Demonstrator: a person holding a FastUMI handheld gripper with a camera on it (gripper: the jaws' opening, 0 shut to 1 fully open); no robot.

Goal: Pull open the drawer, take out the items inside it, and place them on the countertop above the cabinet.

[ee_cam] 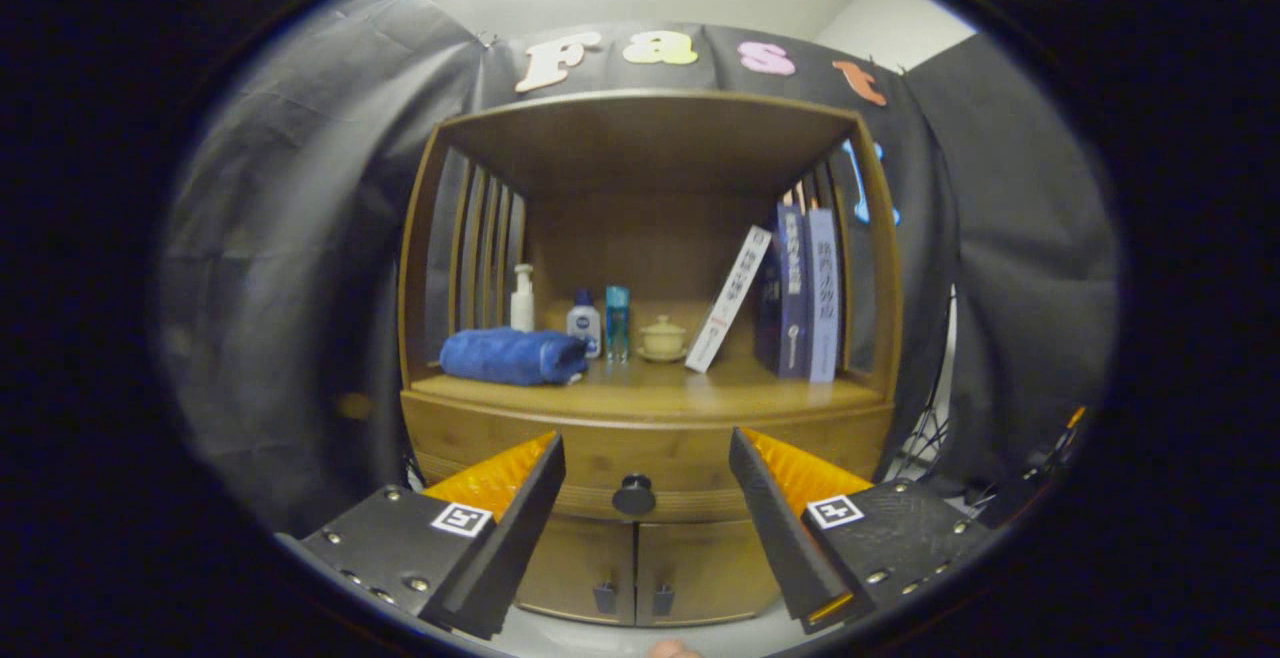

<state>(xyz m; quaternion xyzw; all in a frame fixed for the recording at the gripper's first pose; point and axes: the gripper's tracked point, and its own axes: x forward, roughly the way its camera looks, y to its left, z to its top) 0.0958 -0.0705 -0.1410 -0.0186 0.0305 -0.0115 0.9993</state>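
Note:
A wooden cabinet stands straight ahead with its drawer (600, 458) shut. The drawer's round dark knob (634, 495) sits centred on the drawer front, between my fingers and a short way beyond them. My gripper (645, 468) is open, with nothing between its fingers. Above the drawer lies the wooden countertop (680, 393), inside an open shelf bay. Whatever is inside the drawer is hidden.
On the countertop lie a rolled blue towel (512, 355), a white pump bottle (522, 299), a small white bottle (584, 322), a teal bottle (617, 320), a lidded cup (662, 337), a leaning book (729, 299) and upright books (806, 293). Two small doors (635, 568) sit below the drawer.

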